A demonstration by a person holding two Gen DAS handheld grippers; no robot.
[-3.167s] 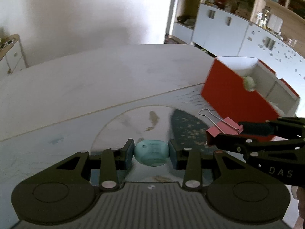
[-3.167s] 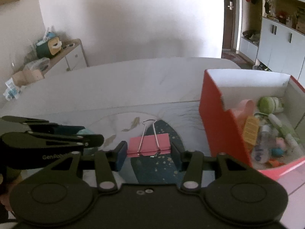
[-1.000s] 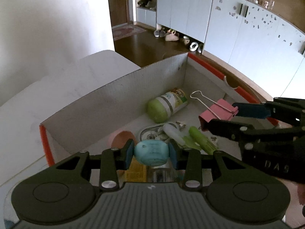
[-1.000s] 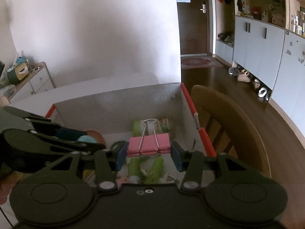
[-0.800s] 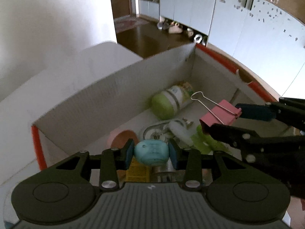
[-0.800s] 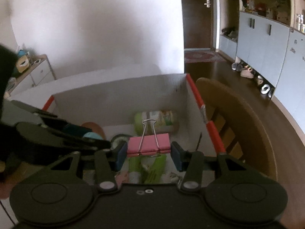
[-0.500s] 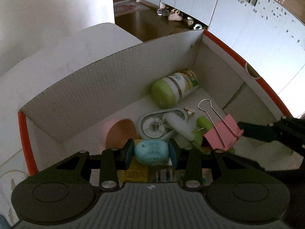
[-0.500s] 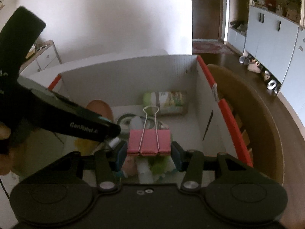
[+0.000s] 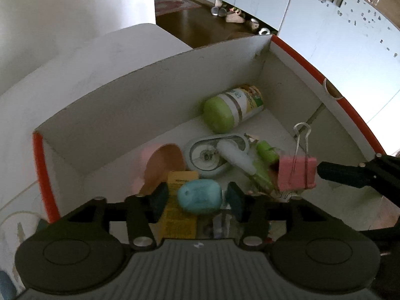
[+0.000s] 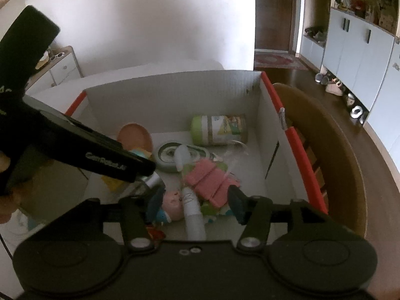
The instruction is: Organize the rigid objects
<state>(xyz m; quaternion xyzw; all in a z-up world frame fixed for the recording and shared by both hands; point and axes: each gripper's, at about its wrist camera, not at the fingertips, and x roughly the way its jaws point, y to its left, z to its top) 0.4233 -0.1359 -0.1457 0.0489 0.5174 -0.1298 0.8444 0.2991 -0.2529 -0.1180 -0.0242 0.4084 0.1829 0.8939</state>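
Note:
Both grippers hang over the open red cardboard box (image 9: pixel 322 75), also in the right wrist view (image 10: pixel 297 140). My left gripper (image 9: pixel 197 195) has opened; the light blue oval object (image 9: pixel 199 196) sits between its spread fingers, free of the pads, over the box contents. My right gripper (image 10: pixel 196 198) is open and empty. The pink binder clip (image 9: pixel 297 172) is blurred, dropping just off the right gripper's fingertip; in the right wrist view it (image 10: pixel 212 178) is over the pile in the box.
The box holds a green-capped jar (image 9: pixel 232 108), an oval tape dispenser (image 9: pixel 215 153), a peach scoop (image 9: pixel 162 162), a yellow packet (image 9: pixel 178 215), green tubes and small toys (image 10: pixel 172 206). A wooden chair (image 10: pixel 332 150) stands right of the box. The white table (image 9: pixel 87 55) lies behind.
Both grippers carried their objects from the table to over the box, then opened. The pink binder clip has left the right gripper and falls into the box; the blue object is loose between the left fingers.

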